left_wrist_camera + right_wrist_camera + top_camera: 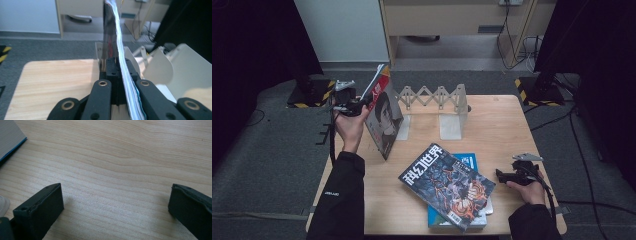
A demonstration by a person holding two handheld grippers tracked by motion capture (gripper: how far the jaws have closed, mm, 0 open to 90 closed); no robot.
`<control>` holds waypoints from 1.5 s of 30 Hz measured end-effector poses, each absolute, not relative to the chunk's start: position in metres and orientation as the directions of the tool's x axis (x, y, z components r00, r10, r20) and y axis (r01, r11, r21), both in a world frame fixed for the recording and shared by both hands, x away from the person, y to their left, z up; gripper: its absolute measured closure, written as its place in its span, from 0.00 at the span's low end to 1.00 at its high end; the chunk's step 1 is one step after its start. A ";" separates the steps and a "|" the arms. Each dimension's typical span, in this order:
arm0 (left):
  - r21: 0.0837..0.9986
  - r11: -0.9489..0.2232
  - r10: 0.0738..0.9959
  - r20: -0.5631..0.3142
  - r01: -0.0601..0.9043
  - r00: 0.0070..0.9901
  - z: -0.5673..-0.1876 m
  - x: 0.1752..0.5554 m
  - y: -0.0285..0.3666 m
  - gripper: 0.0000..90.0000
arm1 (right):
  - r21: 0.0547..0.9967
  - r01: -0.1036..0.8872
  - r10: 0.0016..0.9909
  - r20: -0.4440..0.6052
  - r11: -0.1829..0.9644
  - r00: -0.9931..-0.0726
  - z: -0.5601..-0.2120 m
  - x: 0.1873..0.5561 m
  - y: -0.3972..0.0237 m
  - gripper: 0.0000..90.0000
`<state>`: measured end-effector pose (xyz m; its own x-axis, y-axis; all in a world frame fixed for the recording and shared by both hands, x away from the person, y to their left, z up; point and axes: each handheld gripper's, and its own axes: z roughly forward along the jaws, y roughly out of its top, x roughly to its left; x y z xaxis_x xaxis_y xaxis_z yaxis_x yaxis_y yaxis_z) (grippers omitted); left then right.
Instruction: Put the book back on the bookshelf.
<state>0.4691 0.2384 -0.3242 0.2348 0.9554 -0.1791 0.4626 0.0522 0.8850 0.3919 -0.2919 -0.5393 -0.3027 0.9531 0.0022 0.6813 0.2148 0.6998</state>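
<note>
Magazine (382, 112) upright at worktop (492, 130) left edge, beside folding rack (437, 100), top corner pinched in my left gripper (362, 102) jaws. My right gripper (504, 176) jaws spread over bare wood.

Bookends (451, 112) wall the back; stacked magazines (447, 186) crowd centre.

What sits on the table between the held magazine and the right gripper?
In the high view, a dark-covered magazine atop a blue book lies between the held magazine and the right gripper.
</note>
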 end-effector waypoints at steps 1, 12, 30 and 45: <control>0.894 0.057 0.962 -0.169 0.445 0.217 -0.322 0.472 0.238 0.96 | 0.700 0.681 0.953 0.003 0.215 -0.303 -0.539 0.392 -0.292 0.00; 0.899 -0.019 0.982 -0.066 0.437 0.179 -0.322 0.480 0.224 0.96 | 0.700 0.681 0.953 0.003 0.215 -0.304 -0.539 0.392 -0.292 0.00; 0.904 -0.005 0.994 -0.044 0.427 0.105 -0.329 0.477 0.225 0.95 | 0.700 0.681 0.952 0.002 0.216 -0.305 -0.539 0.392 -0.292 0.00; 0.922 -0.001 0.985 -0.065 0.387 0.157 -0.332 0.470 0.225 0.77 | 0.700 0.681 0.953 0.003 0.214 -0.303 -0.539 0.392 -0.291 0.01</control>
<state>0.4701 0.2250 -0.3318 0.1574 0.9854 -0.0650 0.3866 -0.0009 0.9223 0.3917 -0.2915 -0.5393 -0.3028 0.9530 0.0027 0.6808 0.2143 0.7004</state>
